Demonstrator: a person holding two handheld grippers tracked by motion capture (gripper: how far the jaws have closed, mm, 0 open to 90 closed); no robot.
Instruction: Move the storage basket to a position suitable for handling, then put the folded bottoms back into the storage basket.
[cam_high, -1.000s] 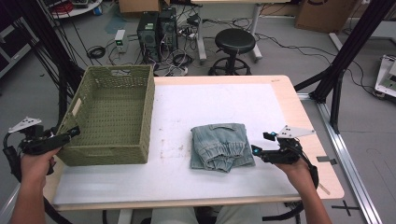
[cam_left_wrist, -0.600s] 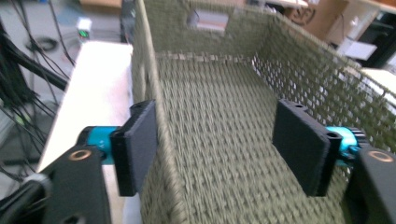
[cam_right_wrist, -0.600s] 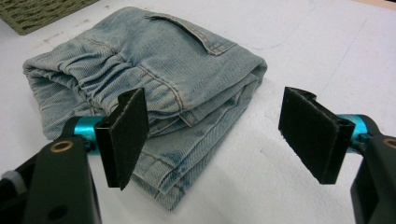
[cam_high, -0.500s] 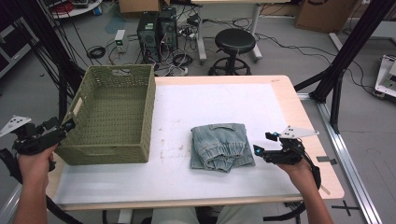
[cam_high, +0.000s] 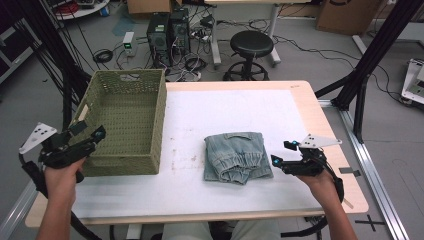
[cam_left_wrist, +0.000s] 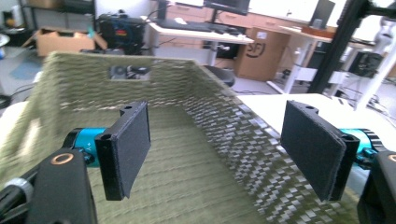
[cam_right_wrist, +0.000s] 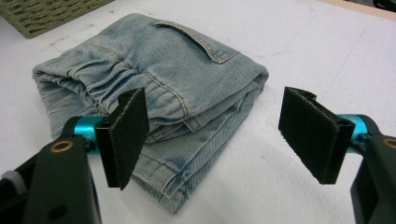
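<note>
A folded pair of light blue jeans (cam_high: 235, 155) (cam_right_wrist: 187, 79) lies on the white table top, right of centre. My right gripper (cam_high: 283, 153) (cam_right_wrist: 215, 126) rests just right of the jeans, pointing at them. It is open, and its left pad is close to the folded edge. A green woven basket (cam_high: 125, 162) (cam_left_wrist: 233, 135) stands on the table's left side. My left gripper (cam_high: 89, 131) (cam_left_wrist: 217, 126) hovers at the basket's near-left corner and looks into it. Its jaws have just been opening, with nothing pressed between the pads.
Beyond the table's far edge a black stool (cam_high: 251, 42), computer towers (cam_high: 167, 30) and cables sit on the floor. Black frame struts (cam_high: 372, 55) rise at the right. A wooden border (cam_high: 320, 115) rims the white mat.
My left gripper drew left, then came back right to the basket's near-left corner, with its jaws wider. The right gripper and the jeans have stayed put.
</note>
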